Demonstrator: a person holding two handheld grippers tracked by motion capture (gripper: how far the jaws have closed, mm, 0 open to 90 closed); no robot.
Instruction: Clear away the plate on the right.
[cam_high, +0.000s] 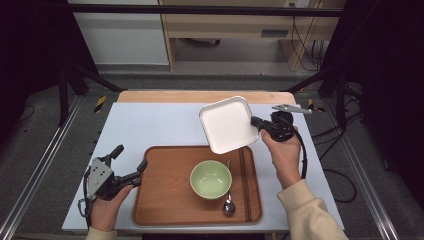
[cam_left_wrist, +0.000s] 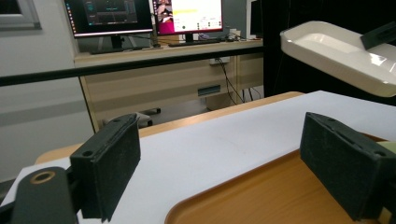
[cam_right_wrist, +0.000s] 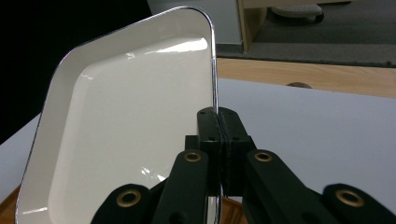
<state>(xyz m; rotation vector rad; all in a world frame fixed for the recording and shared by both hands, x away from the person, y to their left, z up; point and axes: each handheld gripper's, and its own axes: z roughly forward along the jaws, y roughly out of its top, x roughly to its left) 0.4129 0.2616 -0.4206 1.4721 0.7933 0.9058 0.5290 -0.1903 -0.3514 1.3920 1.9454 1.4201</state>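
Left gripper (cam_high: 131, 162): jaws apart, empty, off tray's (cam_high: 165, 207) left edge | right gripper (cam_high: 256, 121): clamped on white dish's (cam_high: 227, 124) right rim, dish raised over tray's far-right corner

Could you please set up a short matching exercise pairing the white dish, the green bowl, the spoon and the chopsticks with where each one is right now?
Things:
1. white dish
2. green bowl
3. spoon
4. chopsticks

Places:
A. lying along the tray's right side
B. middle of the wooden tray
C. held up by its rim in the right gripper
D. just right of the bowl, head toward the near edge

Pairs: 1-C, 2-B, 3-D, 4-A
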